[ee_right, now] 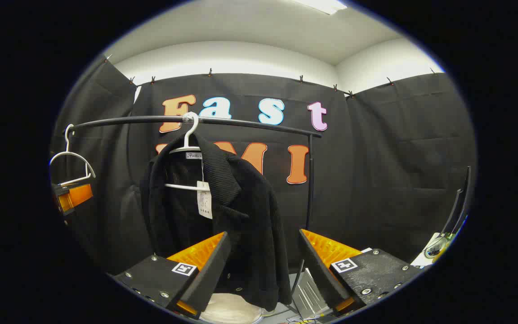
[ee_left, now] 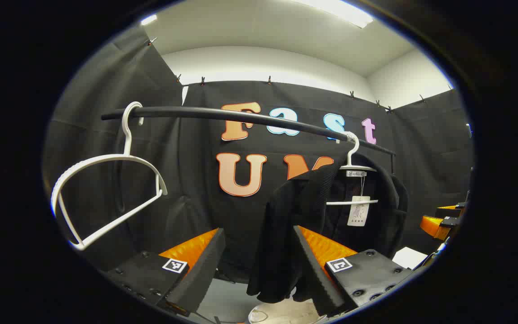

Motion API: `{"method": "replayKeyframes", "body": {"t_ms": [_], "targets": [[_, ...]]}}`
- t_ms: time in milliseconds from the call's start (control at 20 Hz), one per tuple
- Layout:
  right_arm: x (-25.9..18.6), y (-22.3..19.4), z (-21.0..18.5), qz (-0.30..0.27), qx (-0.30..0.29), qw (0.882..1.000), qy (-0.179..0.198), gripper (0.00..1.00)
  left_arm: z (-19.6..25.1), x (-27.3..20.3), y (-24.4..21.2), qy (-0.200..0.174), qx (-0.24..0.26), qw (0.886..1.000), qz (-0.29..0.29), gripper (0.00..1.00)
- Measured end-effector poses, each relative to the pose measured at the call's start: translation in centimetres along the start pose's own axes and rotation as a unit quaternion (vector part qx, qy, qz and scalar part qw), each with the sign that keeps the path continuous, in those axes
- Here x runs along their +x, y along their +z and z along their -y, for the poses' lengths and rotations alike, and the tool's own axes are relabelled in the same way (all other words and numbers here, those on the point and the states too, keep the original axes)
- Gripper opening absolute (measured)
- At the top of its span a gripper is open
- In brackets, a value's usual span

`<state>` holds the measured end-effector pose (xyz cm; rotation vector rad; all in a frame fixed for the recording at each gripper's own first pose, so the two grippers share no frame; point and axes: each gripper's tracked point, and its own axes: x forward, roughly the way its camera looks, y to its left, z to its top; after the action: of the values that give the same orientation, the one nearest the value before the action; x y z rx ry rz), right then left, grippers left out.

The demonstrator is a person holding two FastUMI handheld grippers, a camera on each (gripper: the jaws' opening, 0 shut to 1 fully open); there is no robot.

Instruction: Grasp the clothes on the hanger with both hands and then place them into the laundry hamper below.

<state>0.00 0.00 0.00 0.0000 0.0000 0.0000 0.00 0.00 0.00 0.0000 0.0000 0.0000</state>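
You are at the approach step, nothing gripped yet; the jacket [ee_right: 223, 211] hangs from its hanger [ee_right: 187, 148] on the rail [ee_right: 250, 126], with the hamper [ee_right: 229, 310] below its hem; both left tongs [ee_left: 259, 270] and right tongs [ee_right: 261, 265] stand apart, short of the cloth. Next, I judge, you must bring each pair onto a side of the jacket and close. Count: one jacket, two hangers, the bare hanger [ee_left: 106, 189] toward the rail's other end, one rail, one hamper.
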Motion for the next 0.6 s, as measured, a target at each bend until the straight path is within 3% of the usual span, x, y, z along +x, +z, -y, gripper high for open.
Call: {"method": "replayKeyframes", "body": {"t_ms": [600], "targets": [[0.47,-0.29,0.0,-0.002,-0.006,1.0,-0.002,0.93,-0.36,-0.14,0.3,0.009,0.003,1.0,0.005,0.93]]}}
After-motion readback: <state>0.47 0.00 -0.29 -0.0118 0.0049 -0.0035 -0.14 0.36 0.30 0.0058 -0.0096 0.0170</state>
